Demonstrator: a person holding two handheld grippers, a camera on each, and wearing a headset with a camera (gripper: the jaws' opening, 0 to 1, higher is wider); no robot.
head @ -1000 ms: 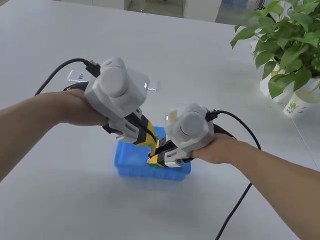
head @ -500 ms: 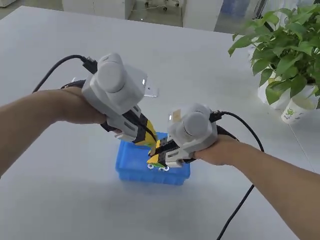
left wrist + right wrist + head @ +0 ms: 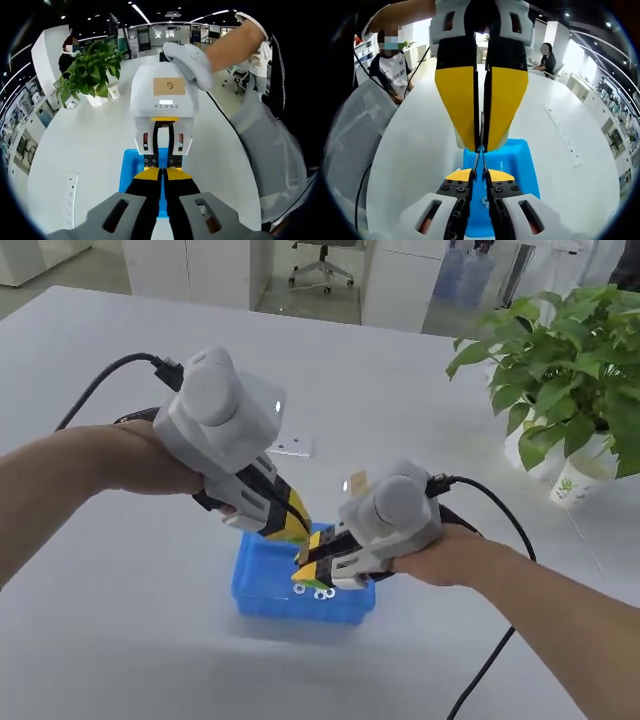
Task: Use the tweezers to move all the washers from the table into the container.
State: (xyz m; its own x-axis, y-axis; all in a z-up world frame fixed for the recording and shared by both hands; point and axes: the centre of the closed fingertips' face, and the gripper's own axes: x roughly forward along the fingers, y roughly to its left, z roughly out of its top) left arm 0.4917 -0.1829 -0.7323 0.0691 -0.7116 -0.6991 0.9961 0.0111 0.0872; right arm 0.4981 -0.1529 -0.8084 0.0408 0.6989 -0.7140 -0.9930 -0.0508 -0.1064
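**Head view.** My left gripper (image 3: 296, 526) reaches in from 10 o'clock and my right gripper (image 3: 306, 576) from 3 o'clock. Their tips meet just above the blue container (image 3: 256, 592) on the bench (image 3: 120, 640). I judge this to be the drop-off step, with the tool over the container rather than out hunting on the bench. There is open room at 9 and 6 o'clock, where the bench is bare. A white power strip (image 3: 290, 448) lies well apart at 12 o'clock. A potted plant (image 3: 560, 360) stands well apart at 2 o'clock, near the far bench edge.

**Left gripper view.** My left jaws are clenched, the yellow tips almost touching. The right gripper faces them nose to nose at 12 o'clock, with the container's blue wall showing beneath.

**Right gripper view.** The thin steel tweezers (image 3: 481, 161) run from the left jaws at 12 o'clock down into my right jaws. Both pairs look clamped on them. A small ring, which I take for a washer (image 3: 484, 201), lies on the container floor at 6 o'clock. I cannot tell whether the tweezer tips carry another, or whether any are left on the bench.

The next move calls for easing my right squeeze so the tweezers spring apart. Then I should lift straight up, clear of the container's rim, before swinging out.
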